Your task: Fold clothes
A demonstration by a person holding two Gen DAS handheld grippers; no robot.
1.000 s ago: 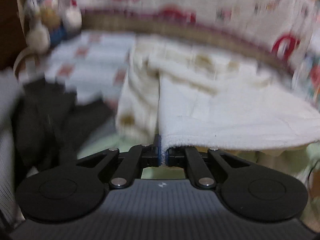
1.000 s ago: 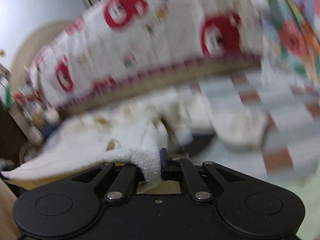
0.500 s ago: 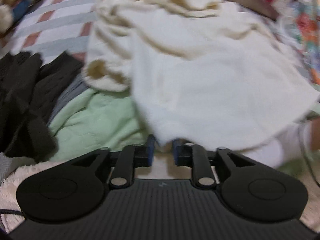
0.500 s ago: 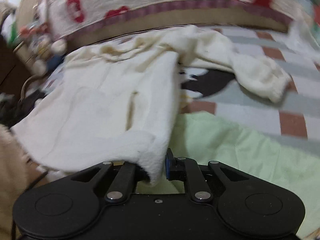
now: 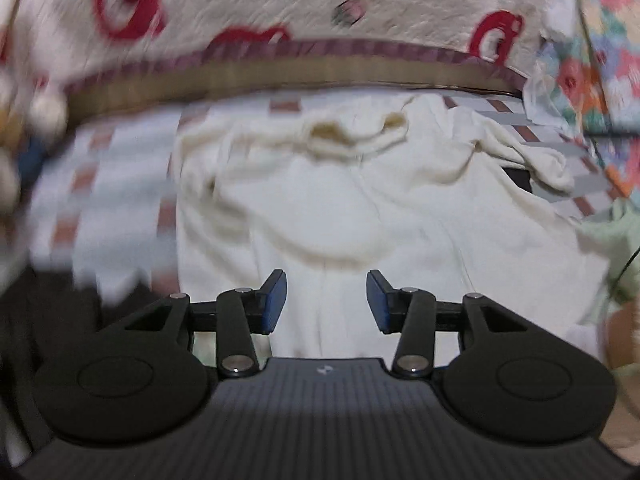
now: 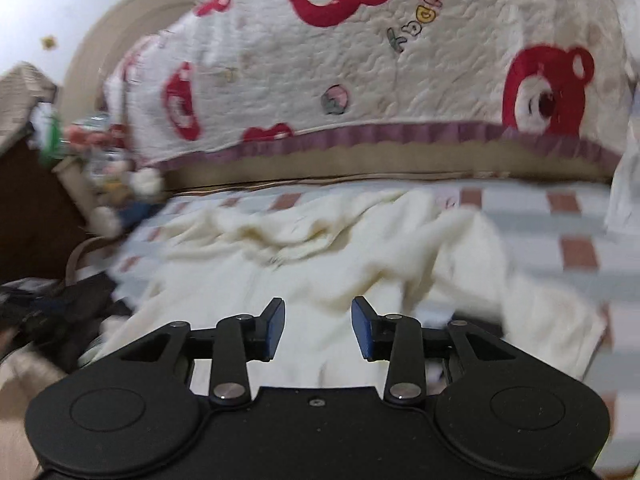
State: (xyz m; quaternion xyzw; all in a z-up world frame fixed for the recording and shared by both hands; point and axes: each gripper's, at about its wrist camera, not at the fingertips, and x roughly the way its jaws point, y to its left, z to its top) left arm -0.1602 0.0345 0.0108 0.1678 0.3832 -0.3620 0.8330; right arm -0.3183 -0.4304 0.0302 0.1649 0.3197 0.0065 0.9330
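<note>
A cream fleece garment (image 5: pixel 352 208) lies spread on the checked bed sheet, collar toward the headboard, a sleeve bunched at the right. It also shows in the right wrist view (image 6: pixel 320 264). My left gripper (image 5: pixel 326 300) is open and empty just above the garment's near hem. My right gripper (image 6: pixel 318 328) is open and empty over the garment's near part. Both views are blurred by motion.
A bear-print quilt (image 6: pixel 360 60) hangs over the headboard behind. Dark clothes (image 6: pixel 52 312) lie at the left. A pale green cloth (image 5: pixel 616 232) lies at the right. Plush toys (image 6: pixel 120 184) sit at the bed's far left corner. The checked sheet (image 6: pixel 568 248) shows at the right.
Both grippers held the garment's hem a second ago. They have let it go and opened, and the garment now lies flat on the bed.
</note>
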